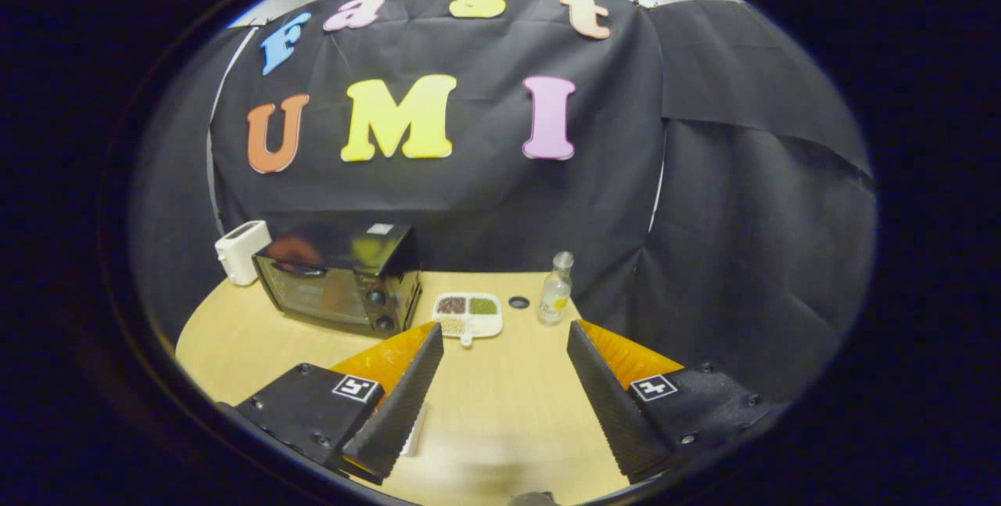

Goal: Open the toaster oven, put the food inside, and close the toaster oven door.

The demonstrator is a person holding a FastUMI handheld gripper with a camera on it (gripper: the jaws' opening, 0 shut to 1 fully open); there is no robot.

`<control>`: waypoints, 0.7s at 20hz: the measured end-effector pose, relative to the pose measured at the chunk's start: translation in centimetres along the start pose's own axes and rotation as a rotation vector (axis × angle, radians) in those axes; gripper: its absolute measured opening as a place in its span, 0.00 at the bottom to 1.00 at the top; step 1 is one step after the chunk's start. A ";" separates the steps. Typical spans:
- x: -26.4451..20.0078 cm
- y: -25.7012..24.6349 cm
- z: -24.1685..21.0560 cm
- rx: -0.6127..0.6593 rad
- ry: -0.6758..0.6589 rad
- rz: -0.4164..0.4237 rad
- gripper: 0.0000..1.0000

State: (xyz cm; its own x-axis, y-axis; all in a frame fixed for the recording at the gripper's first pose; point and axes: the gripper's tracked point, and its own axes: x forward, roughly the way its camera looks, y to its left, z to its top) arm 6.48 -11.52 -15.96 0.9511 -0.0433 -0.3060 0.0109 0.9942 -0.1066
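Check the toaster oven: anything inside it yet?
Can't tell. The toaster oven has its door shut, and the glass shows only dim reflections. The food tray sits on the table beside it, beyond the open gripper.

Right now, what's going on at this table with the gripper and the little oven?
The handheld gripper hovers above the wooden table, its fingers spread open and holding nothing. Beyond them, the black toaster oven stands with its door closed, a white toaster behind it. The divided food tray lies just ahead of the fingers, beside the oven, with a clear bottle to its other side. Nothing has been picked up yet.
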 end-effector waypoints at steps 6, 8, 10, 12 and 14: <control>-5.5 -6.4 6.0 -0.029 -0.224 0.046 1.00; -6.1 -6.9 6.2 -0.011 -0.257 0.058 1.00; -6.2 -6.4 5.6 0.027 -0.258 0.093 1.00; -6.0 -5.8 5.3 0.058 -0.246 0.121 1.00; -5.8 -5.6 5.3 0.074 -0.243 0.134 1.00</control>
State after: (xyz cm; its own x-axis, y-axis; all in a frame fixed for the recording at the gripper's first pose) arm 2.52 -16.34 -8.54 0.9916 0.1049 -0.0763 -0.1059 0.9943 -0.0088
